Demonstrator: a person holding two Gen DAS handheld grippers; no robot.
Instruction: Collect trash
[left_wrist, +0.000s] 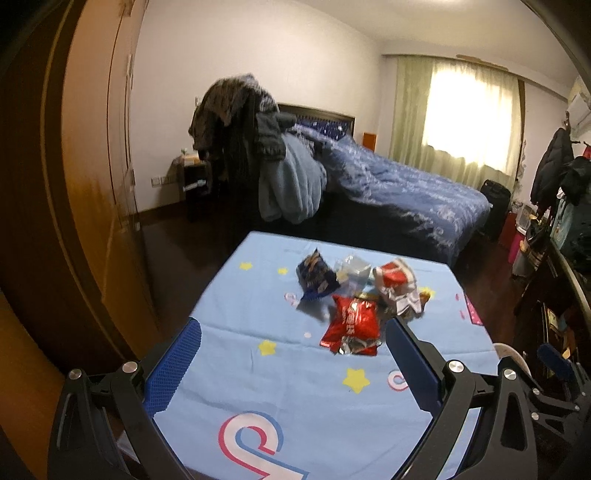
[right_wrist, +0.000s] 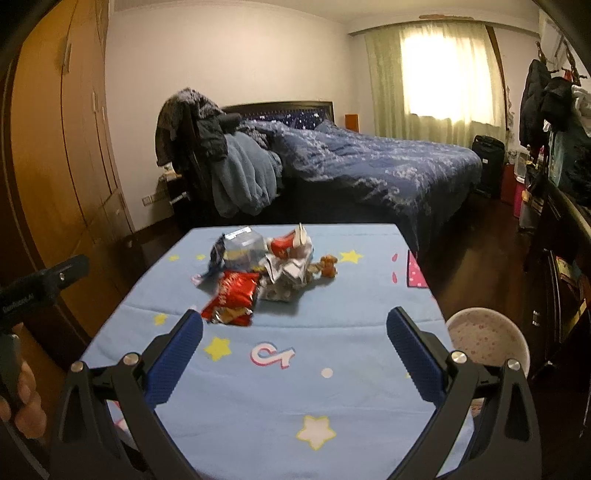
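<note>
A pile of trash lies on the far half of a table with a light blue star-print cloth (left_wrist: 280, 413) (right_wrist: 332, 402). It holds a red foil snack bag (left_wrist: 352, 325) (right_wrist: 232, 295), a dark blue wrapper (left_wrist: 316, 280) (right_wrist: 217, 254), a clear plastic piece (left_wrist: 352, 267) (right_wrist: 243, 247), a red and white crumpled wrapper (left_wrist: 397, 286) (right_wrist: 290, 245) and a small brown scrap (right_wrist: 328, 266). My left gripper (left_wrist: 293, 341) is open, above the cloth just short of the red bag. My right gripper (right_wrist: 294, 328) is open too, nearer the table's front, with nothing between its fingers.
A round pink-speckled white bin (right_wrist: 487, 341) stands by the table's right side. Behind the table is a bed with a blue duvet (right_wrist: 369, 166) and a chair heaped with clothes (left_wrist: 236, 122). A wooden wardrobe (right_wrist: 62, 147) runs along the left; a hand (right_wrist: 22, 402) holds the left gripper's handle.
</note>
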